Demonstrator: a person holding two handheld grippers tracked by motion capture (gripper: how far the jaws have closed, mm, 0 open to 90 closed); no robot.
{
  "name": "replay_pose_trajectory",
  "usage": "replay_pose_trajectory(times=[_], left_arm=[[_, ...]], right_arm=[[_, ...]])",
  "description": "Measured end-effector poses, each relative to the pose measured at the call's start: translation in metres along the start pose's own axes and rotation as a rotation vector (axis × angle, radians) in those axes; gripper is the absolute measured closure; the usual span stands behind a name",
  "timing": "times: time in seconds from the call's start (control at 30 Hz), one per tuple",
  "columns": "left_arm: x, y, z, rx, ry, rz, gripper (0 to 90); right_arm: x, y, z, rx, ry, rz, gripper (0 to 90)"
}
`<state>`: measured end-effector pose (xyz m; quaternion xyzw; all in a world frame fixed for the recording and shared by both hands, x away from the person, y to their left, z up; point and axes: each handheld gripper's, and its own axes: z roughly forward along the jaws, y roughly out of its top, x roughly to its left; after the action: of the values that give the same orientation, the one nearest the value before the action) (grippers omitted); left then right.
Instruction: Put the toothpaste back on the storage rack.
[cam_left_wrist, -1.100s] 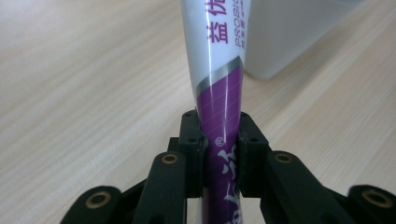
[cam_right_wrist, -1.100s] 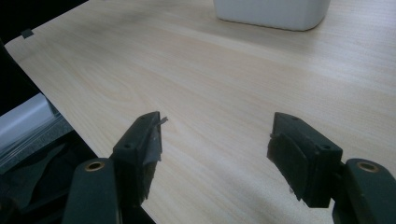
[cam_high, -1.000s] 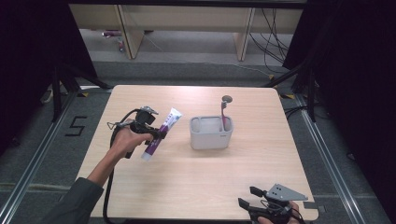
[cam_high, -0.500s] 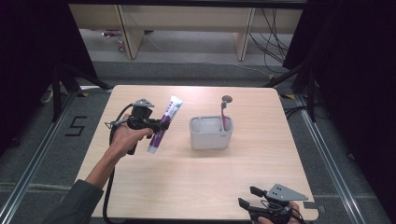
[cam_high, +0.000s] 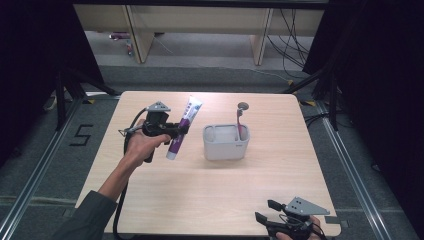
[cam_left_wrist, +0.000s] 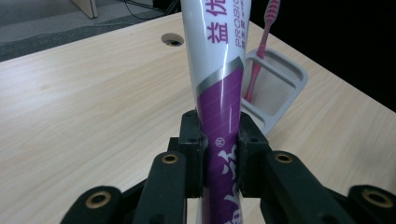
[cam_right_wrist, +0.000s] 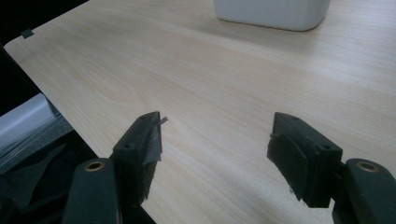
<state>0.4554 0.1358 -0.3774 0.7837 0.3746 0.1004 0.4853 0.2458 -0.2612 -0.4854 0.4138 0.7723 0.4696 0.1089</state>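
Left claw: the left claw (cam_high: 181, 129) is clenched on the toothpaste tube (cam_high: 183, 127), held above the left half of the worktop (cam_high: 165, 195) by a hand (cam_high: 142, 145) whose forearm comes in from the lower left.
Grip seen close: in the left gripper view the 2 black jaws of that claw (cam_left_wrist: 219, 156) press on both sides of the tube (cam_left_wrist: 218, 79), on its purple part, with the white printed part rising above them.
Toothpaste tube: white and purple, tilted, its upper end leaning away from the person and toward the right, its lower capped end nearest the worktop; it is off the surface as far as the high view shows.
Organizer: a grey-white box with 2 compartments (cam_high: 226, 142) stands near the middle of the worktop, just right of the tube and apart from it; in the left gripper view its rim (cam_left_wrist: 285, 70) lies behind the tube.
Toothbrush: a pink toothbrush (cam_high: 241, 119) stands upright in the right compartment, head up; its handle (cam_left_wrist: 261, 46) is seen past the tube.
Right claw: the right claw (cam_high: 266, 214) sits at the near right edge of the worktop, well apart from the box.
Right claw state: released, its jaws (cam_right_wrist: 215, 147) spread wide over bare wood with nothing between them; the box's wall (cam_right_wrist: 275, 14) shows far ahead.
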Motion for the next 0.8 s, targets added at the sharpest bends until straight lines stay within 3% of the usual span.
replay_pose_trajectory(times=[0.03, 0.1, 0.3, 0.37, 0.4, 0.43, 0.5, 0.53, 0.57, 0.63, 0.67, 0.7, 0.77, 0.8], left_arm=[[-0.002, 0.001, 0.001, -0.005, 0.006, 0.007, 75.7], [-0.005, 0.005, 0.003, -0.023, 0.003, 0.007, 75.7], [-0.015, 0.016, 0.010, -0.080, 0.002, 0.016, 75.7], [-0.019, 0.020, 0.013, -0.108, 0.000, 0.019, 75.7], [-0.020, 0.021, 0.014, -0.115, 0.003, 0.019, 75.7], [-0.022, 0.023, 0.015, -0.116, 0.004, 0.020, 75.7], [-0.025, 0.025, 0.018, -0.127, 0.007, 0.030, 75.7], [-0.026, 0.026, 0.019, -0.129, 0.010, 0.030, 75.7], [-0.027, 0.027, 0.021, -0.142, 0.008, 0.027, 75.7], [-0.030, 0.030, 0.023, -0.146, 0.015, 0.029, 75.7], [-0.032, 0.032, 0.025, -0.150, 0.011, 0.028, 75.7], [-0.033, 0.034, 0.027, -0.156, 0.015, 0.031, 75.7], [-0.035, 0.036, 0.028, -0.163, 0.017, 0.028, 75.7], [-0.038, 0.040, 0.031, -0.178, 0.019, 0.024, 75.7]], right_arm=[[-0.002, 0.000, 0.000, -0.009, -0.005, -0.024, 34.9], [0.001, 0.000, 0.000, 0.004, 0.004, 0.016, 34.9], [0.000, 0.000, 0.000, -0.004, 0.001, -0.002, 34.9], [0.001, 0.000, 0.001, -0.015, 0.018, 0.014, 34.9], [-0.002, 0.001, 0.000, -0.012, 0.001, -0.030, 34.8], [0.000, 0.000, 0.000, -0.003, 0.010, 0.007, 34.9], [0.001, 0.000, 0.001, -0.014, 0.018, 0.016, 34.9], [0.000, 0.000, 0.000, -0.001, 0.010, 0.011, 34.9], [-0.002, 0.001, 0.000, -0.013, 0.000, -0.031, 34.8], [0.001, 0.000, 0.001, -0.014, 0.019, 0.015, 34.9], [0.001, 0.000, -0.001, 0.006, 0.003, 0.010, 34.8], [-0.002, 0.001, -0.001, -0.002, -0.014, -0.037, 34.9], [-0.002, 0.001, -0.001, -0.004, -0.013, -0.040, 34.9], [0.000, 0.000, 0.000, -0.007, 0.004, 0.004, 34.8]])
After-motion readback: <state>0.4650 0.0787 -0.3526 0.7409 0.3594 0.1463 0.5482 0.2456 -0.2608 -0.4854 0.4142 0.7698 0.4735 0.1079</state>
